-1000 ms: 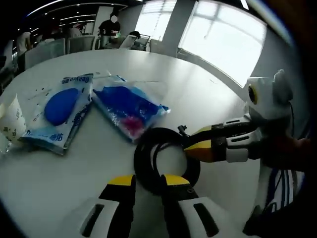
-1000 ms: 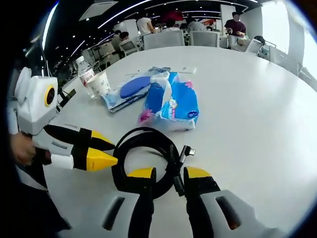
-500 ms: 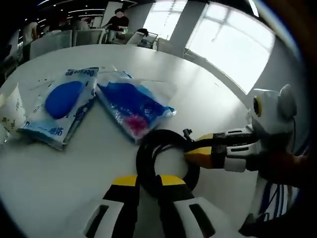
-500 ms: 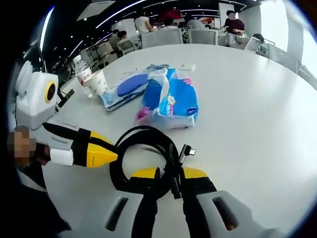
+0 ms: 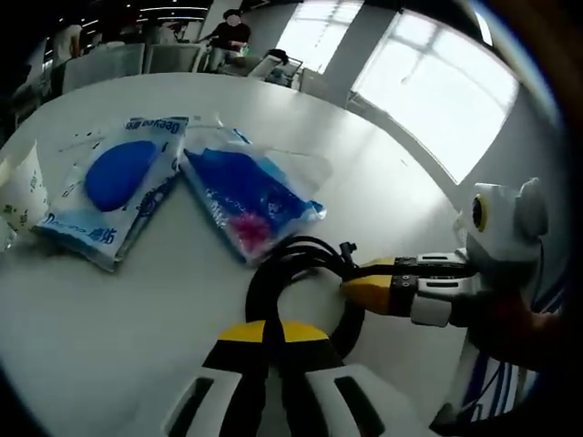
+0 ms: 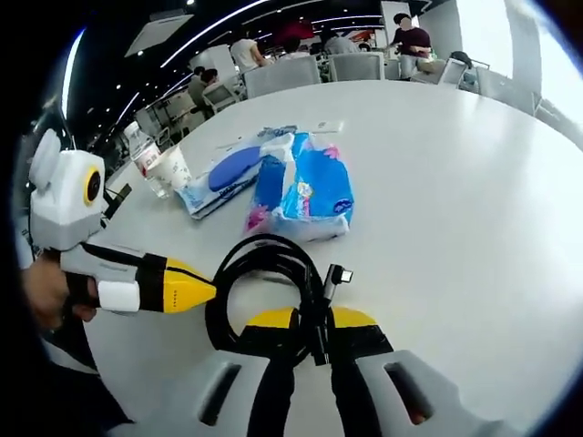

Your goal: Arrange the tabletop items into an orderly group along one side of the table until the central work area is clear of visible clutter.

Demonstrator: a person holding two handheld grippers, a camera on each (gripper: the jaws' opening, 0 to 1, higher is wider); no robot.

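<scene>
Two grippers pinch one coiled black cable point(image 6: 273, 282) low in both frames, on the white round table point(image 6: 455, 182). The right gripper point(image 6: 312, 320) has its jaws closed on the coil beside the cable's plug point(image 6: 333, 275); the left gripper point(image 5: 271, 333) is clamped on the opposite side of the loop. Beyond the cable, toward upper left, lie a blue tissue pack point(image 6: 310, 187) and a wet-wipe pack point(image 6: 223, 173), with a paper cup point(image 6: 170, 167) and a water bottle point(image 6: 146, 164) further left.

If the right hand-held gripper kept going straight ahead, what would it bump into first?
Probably the blue tissue pack, just beyond the black cable coil that the right hand-held gripper is shut on; depth is uncertain.
</scene>
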